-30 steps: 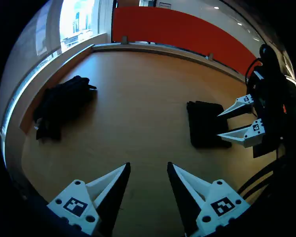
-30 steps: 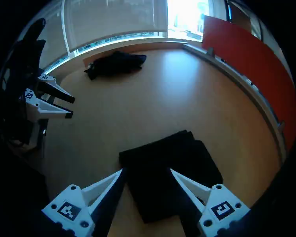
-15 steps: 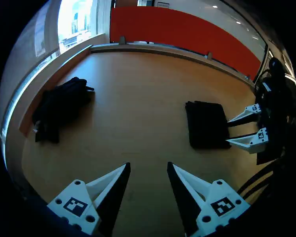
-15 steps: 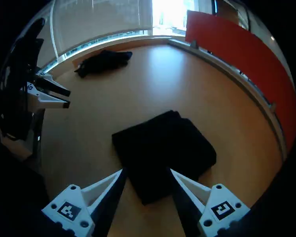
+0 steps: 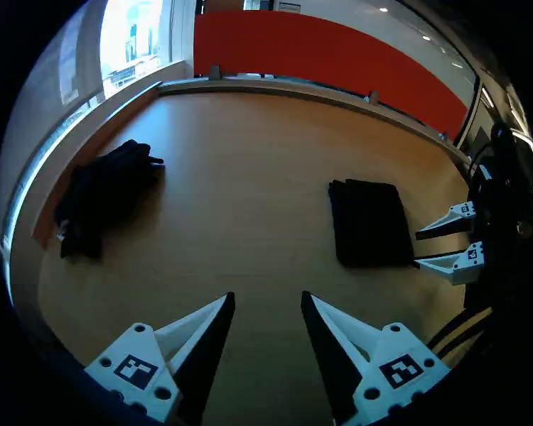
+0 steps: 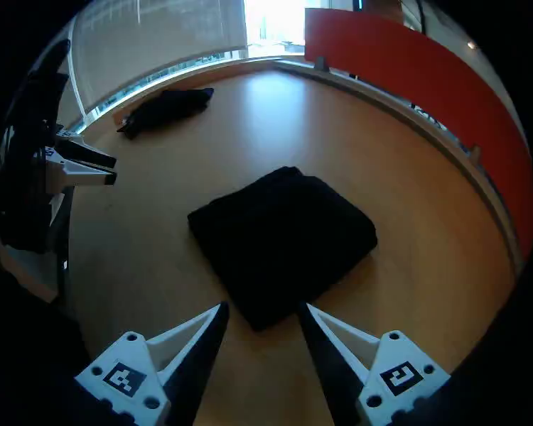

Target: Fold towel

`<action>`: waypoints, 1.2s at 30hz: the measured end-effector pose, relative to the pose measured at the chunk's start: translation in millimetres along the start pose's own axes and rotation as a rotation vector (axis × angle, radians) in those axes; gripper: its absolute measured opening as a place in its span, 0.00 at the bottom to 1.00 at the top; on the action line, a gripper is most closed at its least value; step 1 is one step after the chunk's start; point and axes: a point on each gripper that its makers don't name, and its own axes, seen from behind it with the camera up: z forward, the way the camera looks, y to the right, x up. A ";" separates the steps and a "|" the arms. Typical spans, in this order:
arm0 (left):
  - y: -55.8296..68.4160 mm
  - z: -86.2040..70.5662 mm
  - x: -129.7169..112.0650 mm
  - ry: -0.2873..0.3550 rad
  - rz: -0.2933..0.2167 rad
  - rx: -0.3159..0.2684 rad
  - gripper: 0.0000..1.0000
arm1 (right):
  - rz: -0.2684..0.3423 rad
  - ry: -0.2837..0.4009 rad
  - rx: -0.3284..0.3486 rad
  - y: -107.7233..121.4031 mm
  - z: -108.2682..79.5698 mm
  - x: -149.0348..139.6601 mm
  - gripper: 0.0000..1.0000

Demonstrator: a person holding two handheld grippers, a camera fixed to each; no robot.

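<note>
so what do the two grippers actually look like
The left gripper and right gripper match: two white wedge-shaped fingers tapering to points, black on the inner faces, each with a square black-and-white marker near its base. In the left gripper view, the right gripper's body is black, with black cables running below it.

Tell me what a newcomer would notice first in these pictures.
A folded black towel lies flat on the wooden table, just ahead of the open right tool. A bright red panel runs along the table's far edge. A crumpled dark heap sits apart, by the window.
</note>
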 end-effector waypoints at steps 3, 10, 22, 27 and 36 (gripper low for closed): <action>1.2 0.3 -0.2 0.000 0.004 -0.002 0.68 | 0.007 -0.007 -0.012 1.4 2.0 -5.5 0.73; 2.7 0.1 -0.9 0.001 0.001 -0.004 0.68 | 0.027 -0.022 -0.026 1.0 6.6 -16.7 0.64; 1.3 -2.5 -2.8 0.002 -0.002 -0.002 0.68 | 0.040 -0.025 -0.042 -1.6 11.5 -23.8 0.48; 0.8 -3.1 -3.2 0.002 -0.002 -0.001 0.68 | 0.042 -0.023 -0.054 -1.1 12.5 -24.6 0.41; 0.9 -3.5 -3.9 0.003 0.002 -0.001 0.68 | 0.062 -0.010 -0.061 1.2 15.1 -24.9 0.07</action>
